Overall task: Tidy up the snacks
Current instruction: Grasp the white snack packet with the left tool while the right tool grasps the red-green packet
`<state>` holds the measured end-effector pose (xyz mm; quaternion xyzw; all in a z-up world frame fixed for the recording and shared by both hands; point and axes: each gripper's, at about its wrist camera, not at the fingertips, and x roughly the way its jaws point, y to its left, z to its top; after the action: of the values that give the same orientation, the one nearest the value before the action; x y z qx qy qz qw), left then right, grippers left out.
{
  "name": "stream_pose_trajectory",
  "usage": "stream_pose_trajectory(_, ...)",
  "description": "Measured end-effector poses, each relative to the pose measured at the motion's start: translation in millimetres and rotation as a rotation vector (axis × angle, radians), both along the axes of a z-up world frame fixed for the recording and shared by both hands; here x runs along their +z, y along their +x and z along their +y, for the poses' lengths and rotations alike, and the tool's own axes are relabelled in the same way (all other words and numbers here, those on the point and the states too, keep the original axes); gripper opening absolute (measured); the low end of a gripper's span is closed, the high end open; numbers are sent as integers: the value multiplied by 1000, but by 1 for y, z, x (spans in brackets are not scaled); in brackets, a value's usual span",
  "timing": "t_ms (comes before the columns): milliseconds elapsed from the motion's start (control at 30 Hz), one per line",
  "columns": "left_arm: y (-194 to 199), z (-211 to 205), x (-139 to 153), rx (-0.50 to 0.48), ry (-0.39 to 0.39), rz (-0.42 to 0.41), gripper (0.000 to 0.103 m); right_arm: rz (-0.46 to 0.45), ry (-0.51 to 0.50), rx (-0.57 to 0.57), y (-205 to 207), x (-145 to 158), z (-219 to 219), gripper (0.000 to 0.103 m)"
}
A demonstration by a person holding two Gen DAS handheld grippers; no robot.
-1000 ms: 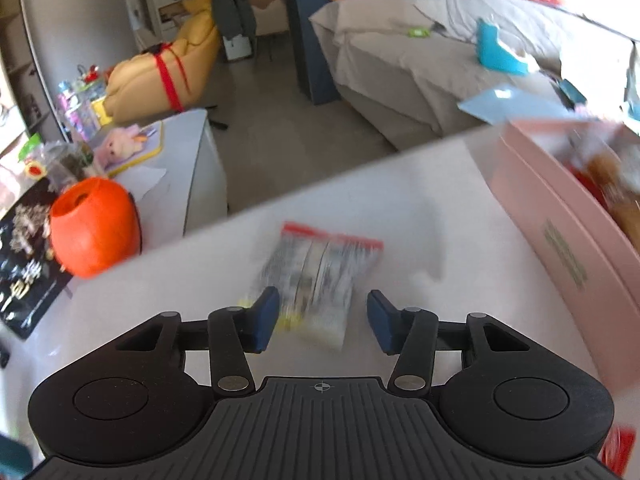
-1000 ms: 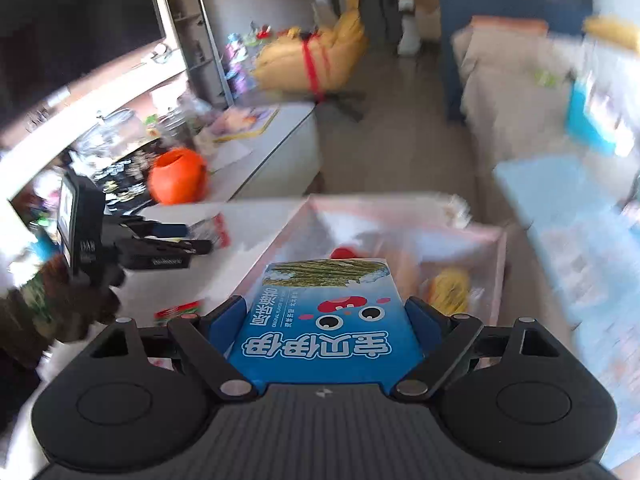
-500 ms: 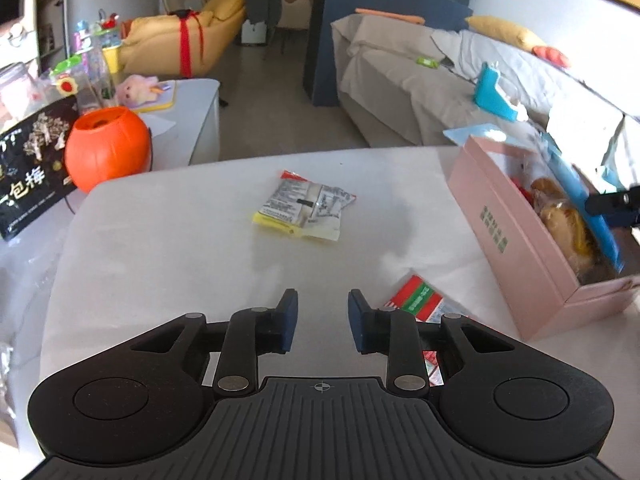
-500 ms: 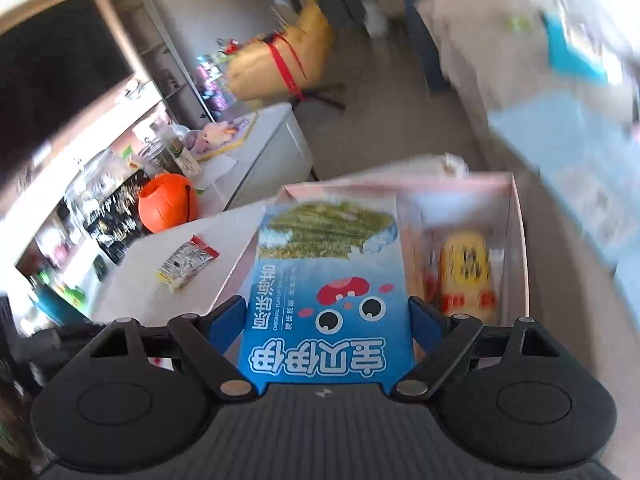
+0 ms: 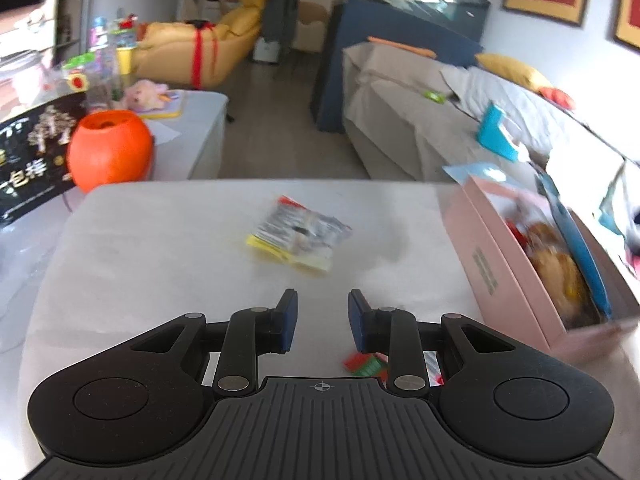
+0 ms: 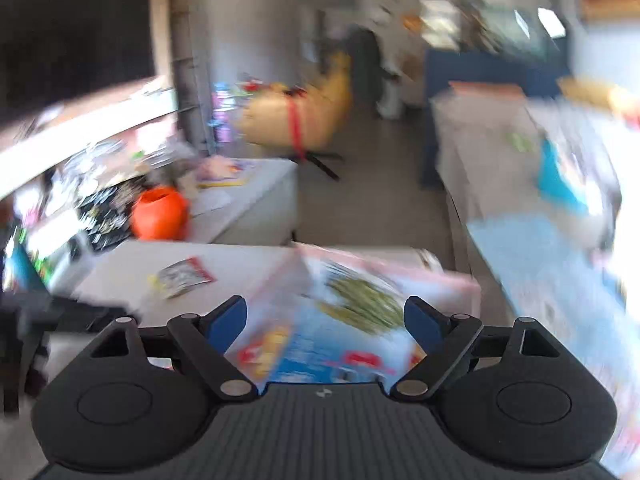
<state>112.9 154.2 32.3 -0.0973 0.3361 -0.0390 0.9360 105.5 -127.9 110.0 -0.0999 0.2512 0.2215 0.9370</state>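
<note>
Left gripper: jaws have just been closing to a narrow gap, nothing between them, above the table.
Silver packet: on the table at its 12 o'clock.
Red packet: on the table at its 5 o'clock.
Box: at its 2 o'clock.
Blue packet: blurred, leaning inside the box.
Right gripper: jaws wide, released, above the blue packet.

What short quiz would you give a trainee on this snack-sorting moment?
1. True or false: the pink cardboard box is empty.
2. In the left wrist view, where does the pink box sit relative to the silver snack packet with yellow and red edges? A to its left; B to its right; C underneath it.
3. How many loose packets lie on the white tabletop outside the box?
Key: 1 false, it holds a flat blue snack box and golden-brown snacks. 2 B. 3 two: the silver packet and a red-and-green packet near the camera.
</note>
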Motion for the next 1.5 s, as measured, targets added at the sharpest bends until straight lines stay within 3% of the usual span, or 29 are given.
stream_pose_trajectory(100,-2,7,4,22,-7,-19,31,-15,-102,141,-32,-14,49,86)
stream_pose_trajectory(233,-5,14,2,31,-3,-12,31,93,-81,283,-49,-49,101,84)
stream_pose_trajectory(367,-9,23,1,49,-10,-14,31,116,-148,229,-30,-84,144,64)
stream_pose_trajectory(500,-9,31,-2,60,-16,-31,31,26,-247,185,-20,-106,169,59)
stream_pose_trajectory(600,1,35,-1,74,-23,-56,31,44,-208,152,-6,-108,177,59)
stream_pose_trajectory(700,27,33,7,60,-11,-74,31,102,-152,129,-1,-106,173,59)
stream_pose_trajectory(933,102,7,-1,-12,115,41,31,160,-94,229,-42,-103,136,60)
stream_pose_trajectory(1067,114,-11,-8,-64,176,51,35,199,-31,251,-58,-98,98,61)
stream_pose_trajectory(1100,114,-14,-9,-74,178,51,35,205,-18,247,-60,-97,90,65)
stream_pose_trajectory(1167,115,-20,-10,-99,161,59,35,211,-14,215,-64,-98,79,76)
stream_pose_trajectory(1333,114,-23,-10,-145,44,83,36,243,67,139,-72,-104,58,78)
stream_pose_trajectory(1500,95,-27,5,-136,10,-33,36,244,135,92,-79,-106,44,79)
